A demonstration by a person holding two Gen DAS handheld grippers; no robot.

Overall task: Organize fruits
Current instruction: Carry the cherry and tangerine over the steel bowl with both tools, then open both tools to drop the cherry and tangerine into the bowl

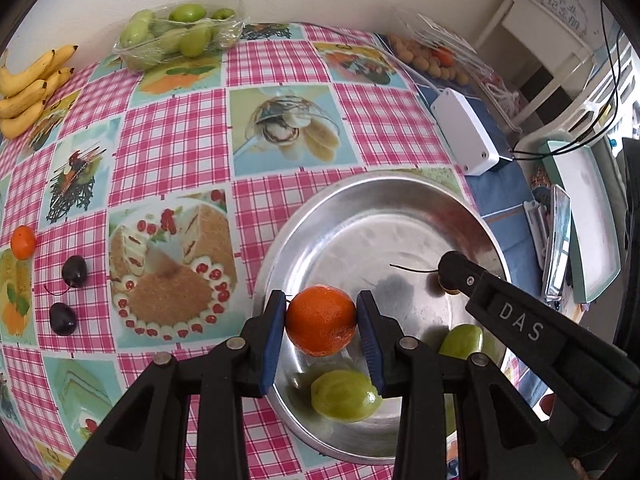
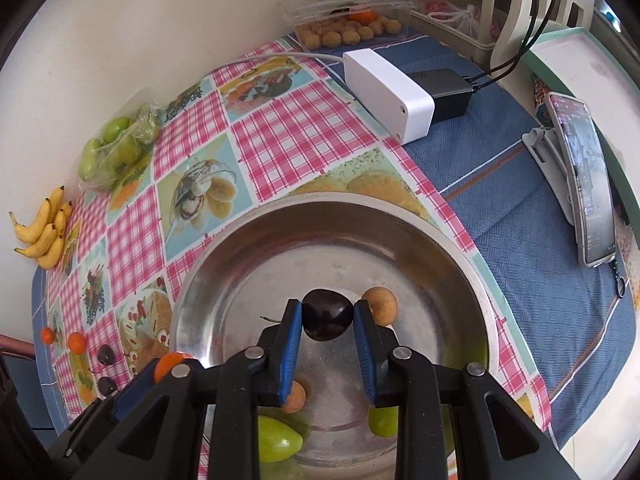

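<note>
Over the steel pan (image 1: 400, 188), the left gripper (image 1: 321, 322) clamps the firm, light tangerine (image 1: 321, 320) across its middle, while the right gripper (image 2: 327, 320) pinches the soft, slippery cherry (image 2: 327, 319), requiring gentle pressure.

— What do I have on the table (image 2: 560, 312) besides the job?
— I see a white box (image 2: 388, 94) touching a black adapter (image 2: 444, 92), and a phone (image 2: 588, 184) tilted on its stand (image 2: 546, 160).
</note>
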